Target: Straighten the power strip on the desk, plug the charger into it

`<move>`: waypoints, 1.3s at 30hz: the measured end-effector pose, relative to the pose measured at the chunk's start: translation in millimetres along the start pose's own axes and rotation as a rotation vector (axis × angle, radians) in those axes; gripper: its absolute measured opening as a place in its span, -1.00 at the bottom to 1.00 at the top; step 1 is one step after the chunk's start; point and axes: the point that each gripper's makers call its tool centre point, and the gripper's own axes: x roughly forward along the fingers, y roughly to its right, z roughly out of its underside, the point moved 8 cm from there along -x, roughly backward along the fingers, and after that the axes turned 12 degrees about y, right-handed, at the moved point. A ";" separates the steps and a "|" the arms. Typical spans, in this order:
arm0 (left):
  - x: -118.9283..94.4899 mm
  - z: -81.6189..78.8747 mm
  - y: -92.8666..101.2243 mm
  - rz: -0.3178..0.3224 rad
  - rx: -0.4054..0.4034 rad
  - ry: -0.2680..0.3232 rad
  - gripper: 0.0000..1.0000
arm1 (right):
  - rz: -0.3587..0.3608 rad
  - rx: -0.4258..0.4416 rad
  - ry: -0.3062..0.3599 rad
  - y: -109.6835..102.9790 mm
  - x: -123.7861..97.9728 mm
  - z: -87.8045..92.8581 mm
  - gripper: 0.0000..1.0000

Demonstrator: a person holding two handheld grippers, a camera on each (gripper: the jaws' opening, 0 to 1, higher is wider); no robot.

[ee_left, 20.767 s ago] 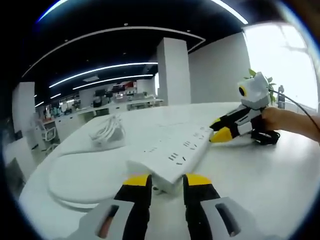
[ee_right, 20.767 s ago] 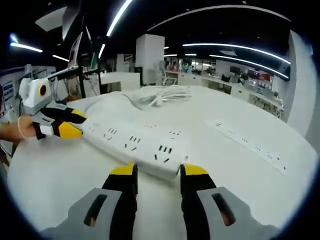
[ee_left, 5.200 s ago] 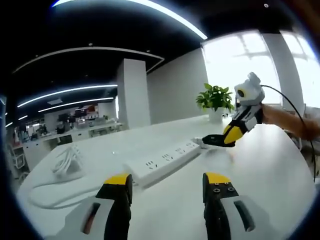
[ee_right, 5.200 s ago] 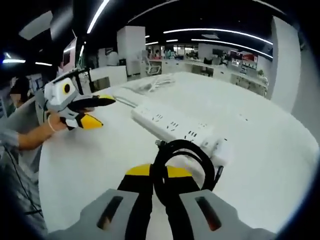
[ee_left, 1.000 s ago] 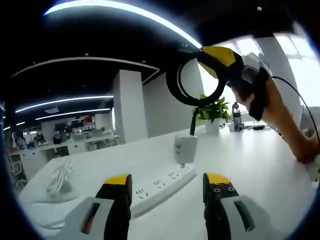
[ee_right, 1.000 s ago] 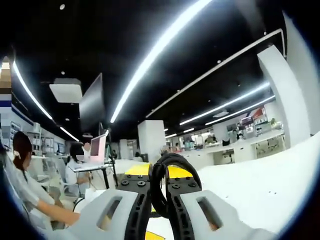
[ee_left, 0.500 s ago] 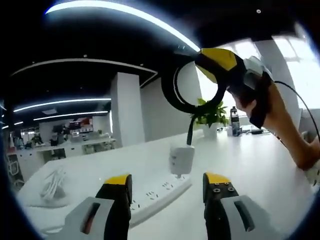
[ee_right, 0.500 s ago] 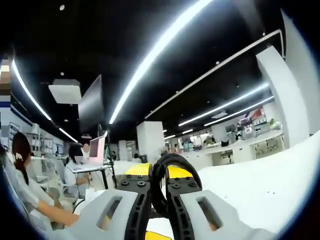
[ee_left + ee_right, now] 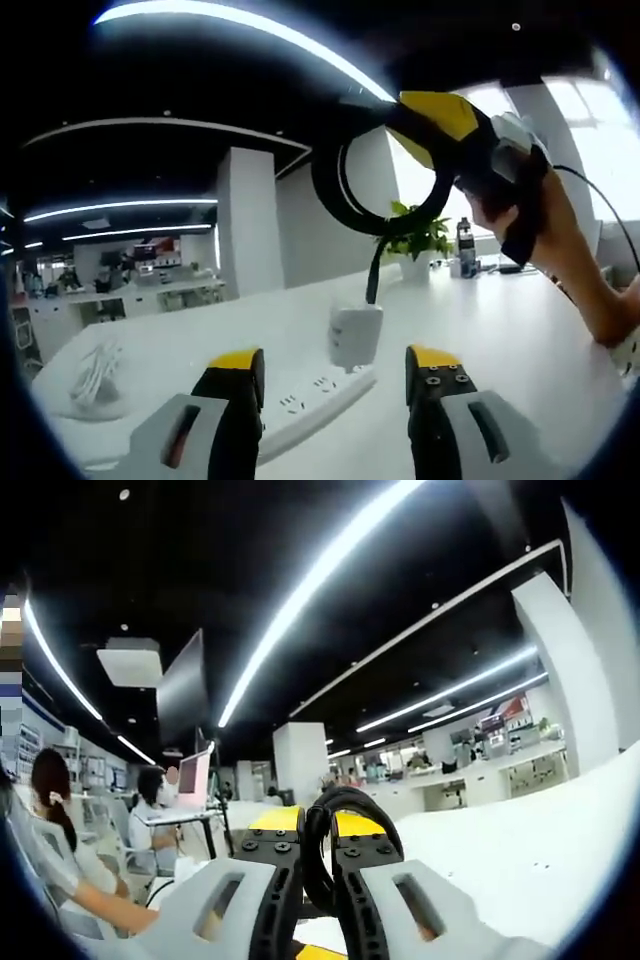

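White surface [image 9: 470,340], broad and curved; white power strip [image 9: 310,398] lying flat near centre; bundle of white cable [image 9: 88,372] on the far left; potted plant [image 9: 418,245] and dark bottle [image 9: 465,248] standing at the far right edge.

In the left gripper view, the power strip [image 9: 318,398] lies on the desk [image 9: 480,340], running from near left to far right, just beyond the left gripper [image 9: 335,365], whose jaws stand apart either side of it. The charger [image 9: 355,335] hangs upright just above the strip's far end; whether it touches cannot be told. Its cable [image 9: 375,190] loops upward into the right gripper [image 9: 435,115], high on the right. A coiled cord [image 9: 95,368] rests far left on the desk. A plant [image 9: 418,240] and a bottle [image 9: 463,248] stand at the far right edge.
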 end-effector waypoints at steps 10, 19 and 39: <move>11.1 -1.0 5.3 0.005 0.006 0.006 0.14 | -0.003 0.001 0.007 -0.1 0.3 -2.5 -0.84; 17.5 2.7 8.3 -0.013 0.006 0.010 0.13 | -0.004 0.003 0.011 -0.9 -1.9 -3.1 -0.84; 32.7 4.1 20.2 -0.054 0.031 0.039 0.12 | -0.008 0.003 0.014 -4.8 -3.5 1.2 -0.84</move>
